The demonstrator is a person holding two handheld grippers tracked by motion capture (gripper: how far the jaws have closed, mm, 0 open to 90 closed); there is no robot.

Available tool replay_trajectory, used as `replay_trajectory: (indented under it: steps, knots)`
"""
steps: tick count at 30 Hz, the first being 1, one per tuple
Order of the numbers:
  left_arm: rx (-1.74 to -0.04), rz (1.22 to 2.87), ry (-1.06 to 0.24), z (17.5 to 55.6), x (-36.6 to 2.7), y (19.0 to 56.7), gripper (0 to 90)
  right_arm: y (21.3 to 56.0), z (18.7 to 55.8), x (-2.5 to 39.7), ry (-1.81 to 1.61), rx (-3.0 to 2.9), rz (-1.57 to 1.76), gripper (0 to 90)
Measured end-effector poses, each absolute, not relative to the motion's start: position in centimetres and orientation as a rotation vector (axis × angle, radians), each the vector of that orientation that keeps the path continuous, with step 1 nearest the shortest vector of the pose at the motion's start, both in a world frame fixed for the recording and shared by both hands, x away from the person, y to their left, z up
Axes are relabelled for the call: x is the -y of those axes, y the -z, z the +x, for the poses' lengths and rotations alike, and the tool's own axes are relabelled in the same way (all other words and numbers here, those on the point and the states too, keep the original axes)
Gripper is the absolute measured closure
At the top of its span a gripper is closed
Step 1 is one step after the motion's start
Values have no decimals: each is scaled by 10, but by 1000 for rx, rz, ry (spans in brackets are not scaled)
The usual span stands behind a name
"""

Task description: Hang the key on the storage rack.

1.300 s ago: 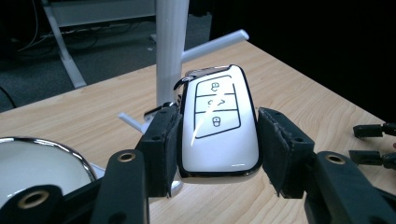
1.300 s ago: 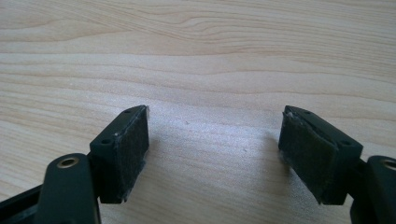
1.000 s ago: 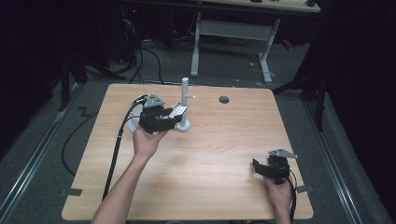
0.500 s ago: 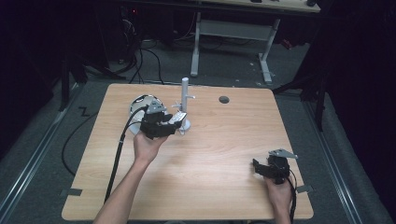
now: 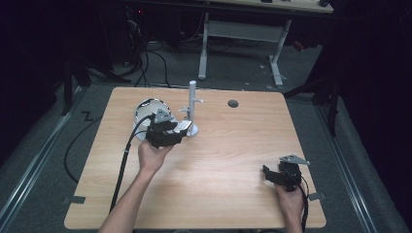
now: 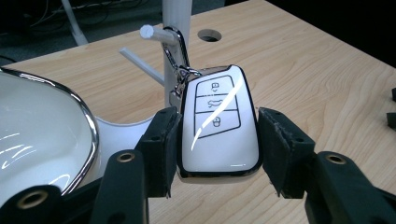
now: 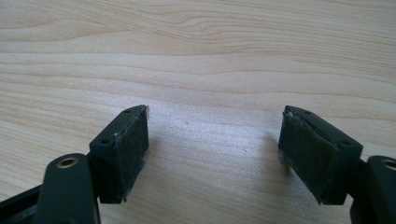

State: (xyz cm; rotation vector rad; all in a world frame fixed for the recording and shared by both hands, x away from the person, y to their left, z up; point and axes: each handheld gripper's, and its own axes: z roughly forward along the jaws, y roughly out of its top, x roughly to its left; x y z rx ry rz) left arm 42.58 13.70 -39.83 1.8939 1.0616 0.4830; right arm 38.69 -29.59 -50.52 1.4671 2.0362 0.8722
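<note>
Left gripper (image 5: 180,127) sits toward the far left part of the bench (image 5: 233,145), held by the left hand (image 5: 151,156), cable (image 5: 124,160) trailing back over the near edge. In the left gripper view the car key (image 6: 219,123), white with 3 button outlines and a chrome rim, lies between the 2 jaws: the left pad touches its side, the right pad stands just off it with a thin gap, so jaws are apart, not clamped. Key's metal ring (image 6: 180,46) hooks over a peg (image 6: 156,33) of the white stand (image 5: 192,104); key hangs just in front of the post. White bowl (image 5: 145,112) with a chrome rim sits just left of the stand, touching the stand's base as far as can be told

Right gripper (image 5: 272,175) rests near the bench's near right corner in the right hand (image 5: 290,201), well apart from the key. Right gripper view: jaws wide apart, bare wood between them

Round hole (image 5: 233,103) in the bench near the far edge
</note>
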Motion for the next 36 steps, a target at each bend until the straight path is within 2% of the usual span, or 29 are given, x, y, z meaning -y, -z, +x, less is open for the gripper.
replay_trajectory:
  steps: [22,36]
  knots:
    - [-1113,1925,-528,435,-141,412,495,505,387,296,-871,-2035,1467,243]
    - [-1165,1954,-506,441,-142,428,494,505,387,296,-871,-2036,1467,244]
